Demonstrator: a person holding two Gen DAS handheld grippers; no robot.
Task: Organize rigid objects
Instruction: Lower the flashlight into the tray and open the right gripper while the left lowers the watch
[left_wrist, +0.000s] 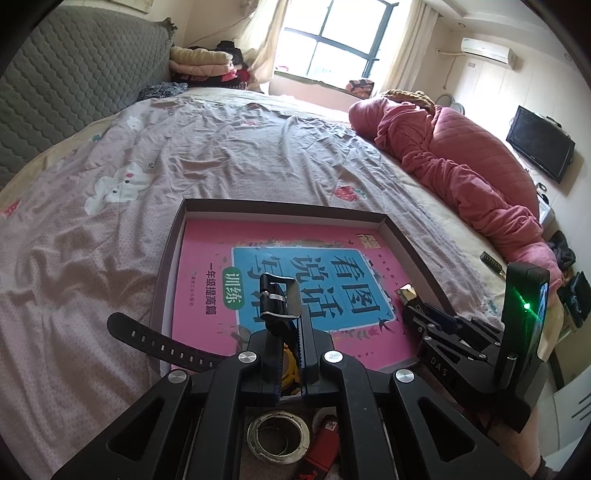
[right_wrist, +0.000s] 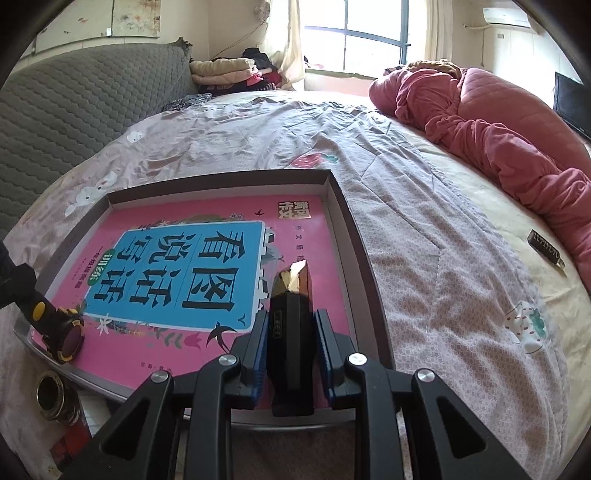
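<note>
My left gripper (left_wrist: 283, 325) is clamped on a black-and-yellow wristwatch (right_wrist: 66, 336), its strap (left_wrist: 162, 341) trailing over the near left rim of the shallow cardboard tray (left_wrist: 406, 236) on the bed. My right gripper (right_wrist: 291, 332) is clamped on a black, gold-tipped faceted bottle (right_wrist: 291, 295), held over the tray's right side. Inside the tray lies a pink and blue workbook (right_wrist: 177, 266). Near the tray's front edge sits a metal threaded fitting (right_wrist: 55, 400). A small dark tag (right_wrist: 546, 247) lies well apart, by the red quilt (right_wrist: 517, 122).
</note>
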